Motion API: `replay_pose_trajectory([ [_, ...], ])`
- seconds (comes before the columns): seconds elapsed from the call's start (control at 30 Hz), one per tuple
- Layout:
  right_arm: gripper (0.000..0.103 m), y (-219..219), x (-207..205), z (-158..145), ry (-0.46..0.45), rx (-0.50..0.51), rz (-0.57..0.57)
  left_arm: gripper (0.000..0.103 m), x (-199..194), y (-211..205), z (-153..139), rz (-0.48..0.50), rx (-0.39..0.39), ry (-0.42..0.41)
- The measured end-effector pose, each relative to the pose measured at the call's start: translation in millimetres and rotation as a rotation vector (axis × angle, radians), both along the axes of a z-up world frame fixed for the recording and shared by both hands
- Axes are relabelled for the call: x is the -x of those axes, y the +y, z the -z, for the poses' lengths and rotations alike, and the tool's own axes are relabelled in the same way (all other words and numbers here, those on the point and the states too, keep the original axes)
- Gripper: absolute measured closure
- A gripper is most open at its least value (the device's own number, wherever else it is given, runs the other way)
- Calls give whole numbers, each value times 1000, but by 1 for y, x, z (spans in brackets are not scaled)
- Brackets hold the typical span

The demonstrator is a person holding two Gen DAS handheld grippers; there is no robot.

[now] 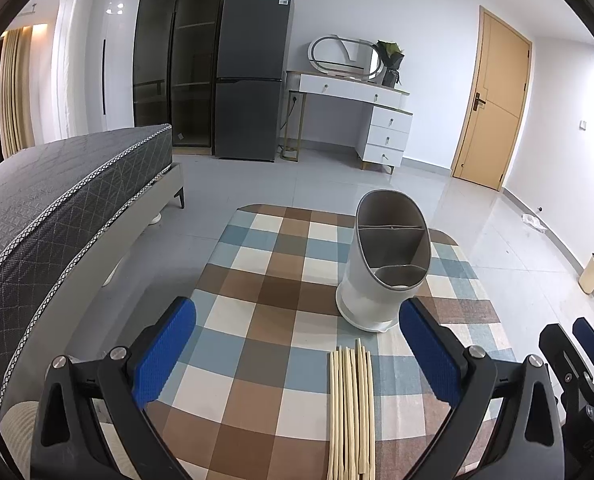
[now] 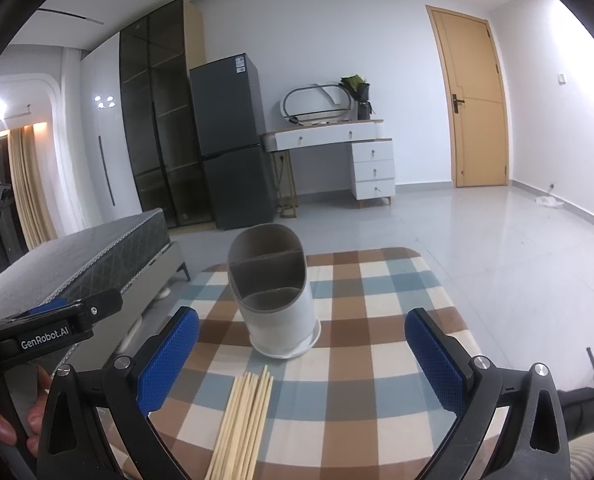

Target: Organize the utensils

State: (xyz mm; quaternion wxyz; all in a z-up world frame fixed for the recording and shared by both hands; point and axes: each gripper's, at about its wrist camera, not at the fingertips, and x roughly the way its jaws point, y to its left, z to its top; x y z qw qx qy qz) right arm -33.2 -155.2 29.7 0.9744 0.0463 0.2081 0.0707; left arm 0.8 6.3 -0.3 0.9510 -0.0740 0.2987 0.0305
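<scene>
A white utensil holder [image 1: 381,264] [image 2: 275,300] with grey inner compartments stands upright on the checked tablecloth [image 1: 265,288] [image 2: 377,292]; its compartments look bare. A bundle of several pale wooden chopsticks [image 1: 351,412] [image 2: 243,424] lies flat on the cloth in front of the holder. My left gripper [image 1: 297,356] hovers open above the cloth, with the chopsticks between its blue pads and nearer the right one. My right gripper [image 2: 303,360] is open too, with the chopsticks lying toward its left pad. Neither gripper holds anything.
A grey mattress on a bed frame [image 1: 57,208] [image 2: 89,256] runs along the table's left side. Beyond the table lie tiled floor, a dark fridge [image 1: 253,76], a white dresser [image 1: 361,108] and a wooden door [image 1: 493,100]. A hand [image 2: 1,420] holds the other gripper at the left.
</scene>
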Motion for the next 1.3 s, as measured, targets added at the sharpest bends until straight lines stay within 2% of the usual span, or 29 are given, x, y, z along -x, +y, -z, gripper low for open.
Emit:
replay_pose_trajectory([
  [1.3, 0, 1, 0, 2, 19, 5, 2, 4, -5, -1, 7, 15, 5, 46],
])
